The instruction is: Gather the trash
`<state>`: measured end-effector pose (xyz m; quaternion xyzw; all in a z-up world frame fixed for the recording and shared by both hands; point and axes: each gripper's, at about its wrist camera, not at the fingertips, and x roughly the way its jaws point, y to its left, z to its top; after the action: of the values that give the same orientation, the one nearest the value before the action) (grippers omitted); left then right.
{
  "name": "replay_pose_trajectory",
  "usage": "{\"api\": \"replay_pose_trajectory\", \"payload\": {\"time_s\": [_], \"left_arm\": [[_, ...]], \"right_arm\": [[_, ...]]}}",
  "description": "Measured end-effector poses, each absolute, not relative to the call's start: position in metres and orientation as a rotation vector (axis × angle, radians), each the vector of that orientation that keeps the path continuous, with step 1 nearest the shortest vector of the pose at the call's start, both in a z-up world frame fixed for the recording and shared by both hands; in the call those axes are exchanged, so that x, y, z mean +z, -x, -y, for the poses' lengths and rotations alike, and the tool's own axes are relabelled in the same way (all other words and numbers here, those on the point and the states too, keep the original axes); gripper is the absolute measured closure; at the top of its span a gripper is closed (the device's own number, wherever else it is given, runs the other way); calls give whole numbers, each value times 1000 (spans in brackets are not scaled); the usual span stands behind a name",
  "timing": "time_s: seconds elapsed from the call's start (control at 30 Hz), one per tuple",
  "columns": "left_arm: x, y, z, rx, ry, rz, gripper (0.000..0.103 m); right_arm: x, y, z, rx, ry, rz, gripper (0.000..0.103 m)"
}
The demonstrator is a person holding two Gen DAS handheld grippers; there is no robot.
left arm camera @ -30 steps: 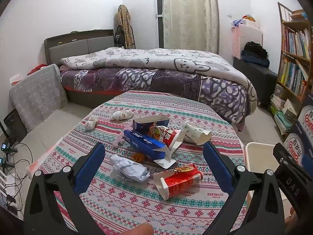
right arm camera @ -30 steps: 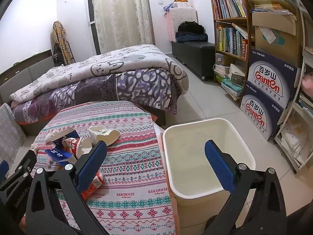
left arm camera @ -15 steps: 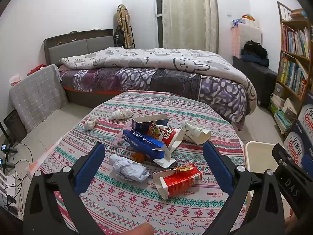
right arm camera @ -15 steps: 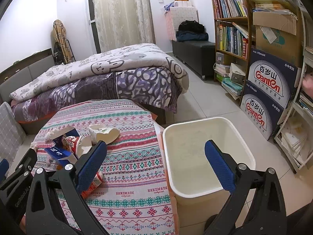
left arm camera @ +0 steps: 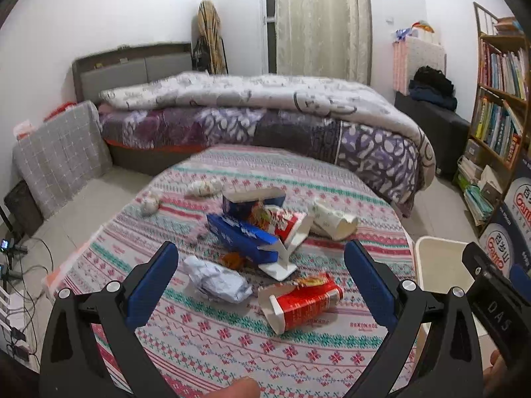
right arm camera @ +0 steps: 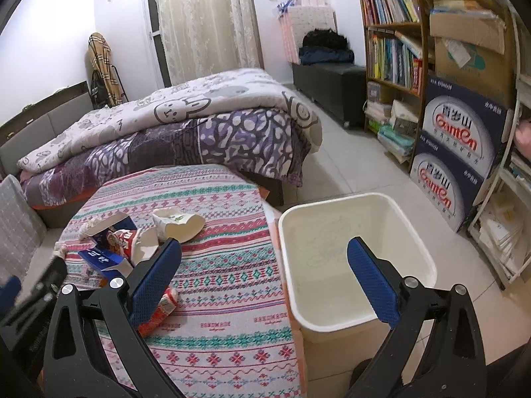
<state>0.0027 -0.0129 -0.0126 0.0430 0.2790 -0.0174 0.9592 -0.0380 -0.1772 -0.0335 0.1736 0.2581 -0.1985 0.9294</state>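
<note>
Trash lies on a round table with a patterned cloth (left arm camera: 212, 338): a red cup (left arm camera: 302, 301), a crumpled white paper (left arm camera: 217, 282), a blue carton (left arm camera: 245, 237), a red-and-white wrapper (left arm camera: 288, 222), a white crushed cup (left arm camera: 333, 220) and two tissue wads (left arm camera: 204, 187). My left gripper (left arm camera: 262, 265) is open and empty above the near trash. My right gripper (right arm camera: 264, 263) is open and empty over the table's right edge, beside a cream bin (right arm camera: 351, 265). The white cup (right arm camera: 179, 224) and blue carton (right arm camera: 103, 257) also show in the right wrist view.
The bin (left arm camera: 441, 265) stands on the floor right of the table. A bed (left arm camera: 265, 112) lies behind the table. A bookshelf (right arm camera: 395, 49) and stacked water cartons (right arm camera: 454, 152) line the right wall. Cables (left arm camera: 20, 265) lie on the floor at left.
Both grippers have shifted slightly; the right wrist view has moved a little forward and left toward the table. Nothing was picked up and the trash has not moved.
</note>
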Motion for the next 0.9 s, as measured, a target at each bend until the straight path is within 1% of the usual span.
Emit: {"api": "replay_pose_trajectory", "payload": {"time_s": [0.17,0.3,0.33,0.43,0.53,0.63,0.8,0.9], "left_arm": [[-25,-27,7,-5,-127,-708,6],[-31,-54,-6,14,-185,-888,6],[-30,-60,-9,20,-178,-879,6],[-30,-81,-27,42,-139,-920,6],[-38,-109,-50,46,-62,-993,6],[-48,-140,-76,105,-56,-1016,6],[-67,-200,-131,208,-82,-1043,6],[-84,-231,-160,248,-49,-1071,6]], "right_arm": [[-30,25,180,-363,-401,-604,7],[-26,5,178,-305,-455,-692,7],[-24,-2,178,-278,-482,-720,7],[-23,-19,172,-238,-444,-796,7],[-30,-38,170,-225,-393,-887,7],[-41,-46,166,-202,-357,-895,7],[-71,-66,167,-159,-390,-992,7],[-77,-75,159,-127,-379,-983,7]]}}
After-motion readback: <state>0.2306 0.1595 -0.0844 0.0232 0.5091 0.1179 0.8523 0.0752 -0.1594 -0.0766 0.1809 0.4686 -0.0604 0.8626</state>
